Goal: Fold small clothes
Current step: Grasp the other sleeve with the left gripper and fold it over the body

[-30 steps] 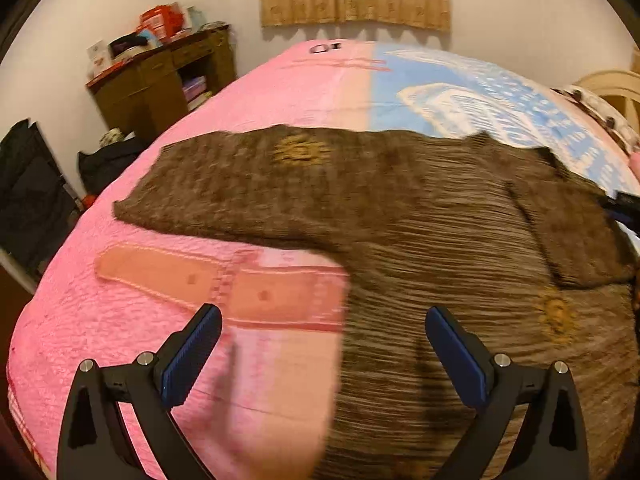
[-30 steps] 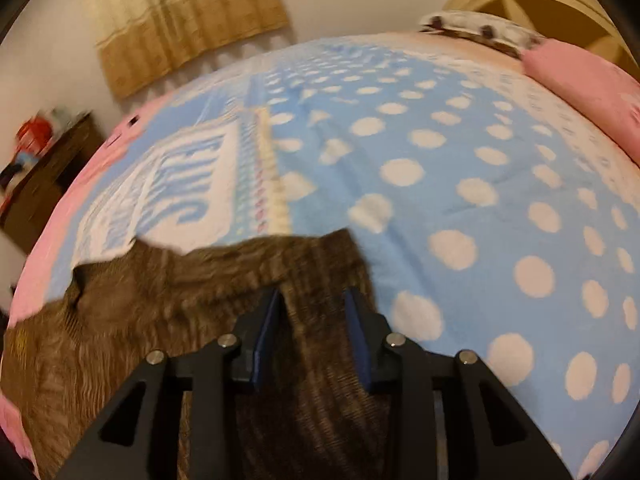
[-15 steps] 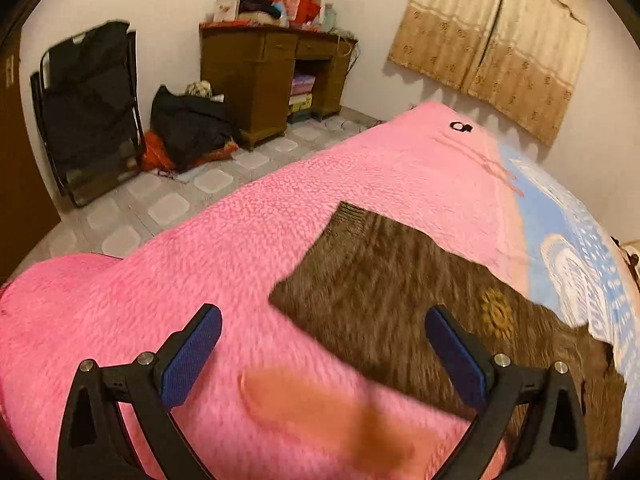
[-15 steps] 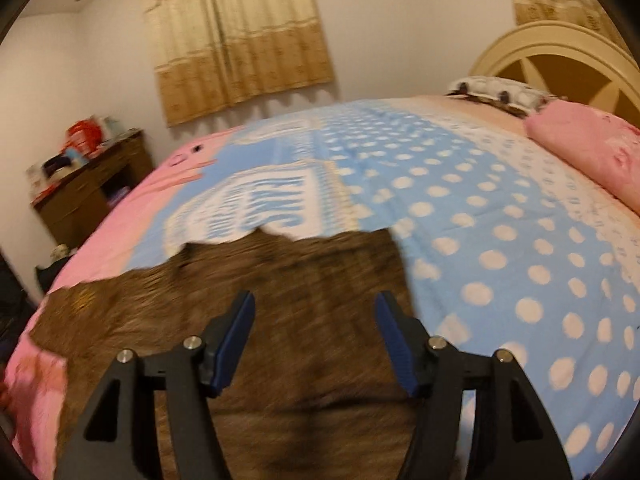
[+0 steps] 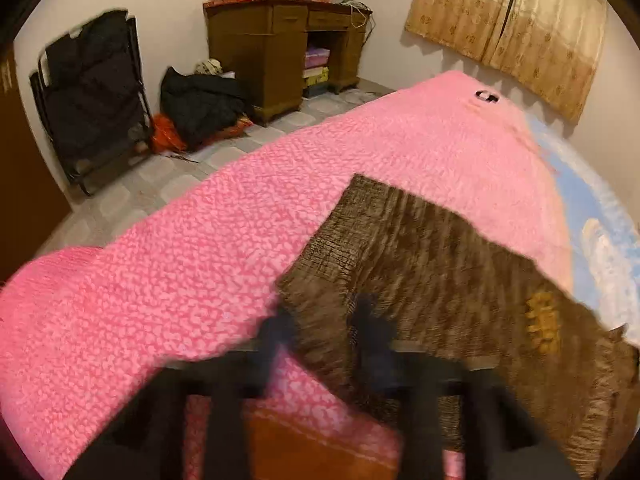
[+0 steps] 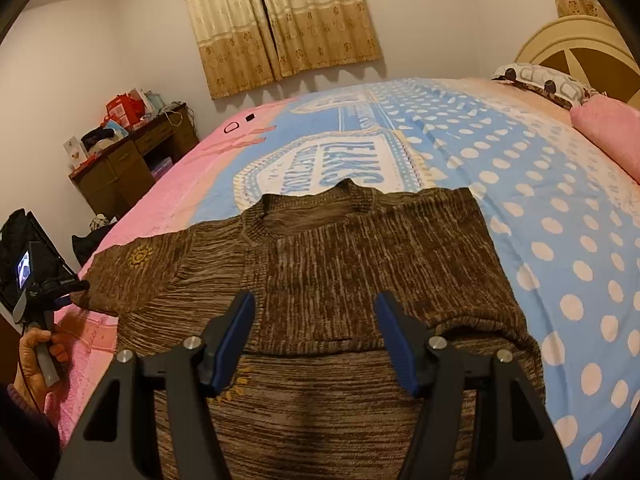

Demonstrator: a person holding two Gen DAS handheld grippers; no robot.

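Observation:
A small brown knit sweater (image 6: 360, 264) lies flat on the bed, its right sleeve folded across the body and its left sleeve (image 5: 400, 248) stretched out over the pink blanket. My left gripper (image 5: 324, 328) is blurred by motion; its fingers have closed in around the cuff end of that sleeve. It also shows in the right wrist view (image 6: 68, 292) at the sleeve's tip. My right gripper (image 6: 316, 336) is open and empty, raised above the sweater's body.
The bed cover is pink (image 5: 200, 272) on the left and blue with white dots (image 6: 560, 240) on the right. A wooden desk (image 5: 280, 44), a black bag (image 5: 200, 100) and a folded black chair (image 5: 88, 92) stand beyond the bed edge. Pillows (image 6: 600, 128) lie by the headboard.
My left gripper swung left to the sleeve's cuff and narrowed from wide open. My right gripper let go of the folded sleeve, opened and lifted back.

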